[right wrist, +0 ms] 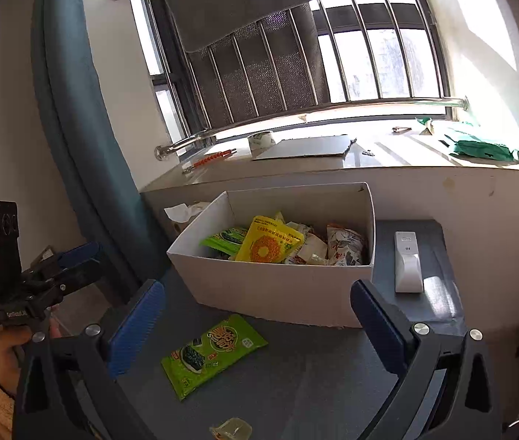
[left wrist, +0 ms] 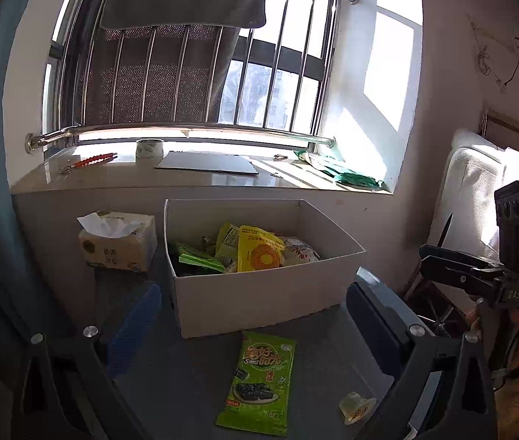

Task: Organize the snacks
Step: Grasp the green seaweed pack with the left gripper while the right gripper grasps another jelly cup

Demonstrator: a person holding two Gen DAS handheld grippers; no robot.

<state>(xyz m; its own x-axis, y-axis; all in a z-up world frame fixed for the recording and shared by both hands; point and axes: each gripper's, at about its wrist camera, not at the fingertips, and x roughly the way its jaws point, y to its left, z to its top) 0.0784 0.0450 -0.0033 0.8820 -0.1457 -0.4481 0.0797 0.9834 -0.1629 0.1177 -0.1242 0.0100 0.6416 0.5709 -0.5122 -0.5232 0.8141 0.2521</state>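
1. Left gripper [left wrist: 255, 315]: jaws spread wide, nothing between the blue pads, nothing pinched.
2. Right gripper [right wrist: 259, 315]: jaws likewise spread wide, empty; black body also visible at the far right of the left wrist view, held by a hand [left wrist: 508, 333] in a fuzzy cream sleeve.
3. Green seaweed snack packet [left wrist: 259, 381] flat on the dark grey table [left wrist: 186, 385], just below and ahead of the left gripper's open jaws, touching neither finger; in the right wrist view, same packet [right wrist: 213, 352] lying tilted, nearer the left-hand finger of the right gripper.
4. White cardboard box [left wrist: 259, 293] straight ahead of both grippers, beyond the packet, open on top.
5. Inside the box: yellow snack bag [left wrist: 259, 253] propped upright, green packets to its left, a white-and-red bag to its right.
6. Small clear jelly cup [left wrist: 356, 405] on the table, close to the left gripper's right-hand finger, beside the seaweed packet.
7. Tissue pack [left wrist: 118, 240] left of the box, beyond the left gripper's left-hand finger.
8. White remote-like device [right wrist: 408, 262] on the table right of the box, beyond the right gripper's right-hand finger.
9. Windowsill behind the box with a tape roll [left wrist: 149, 148].
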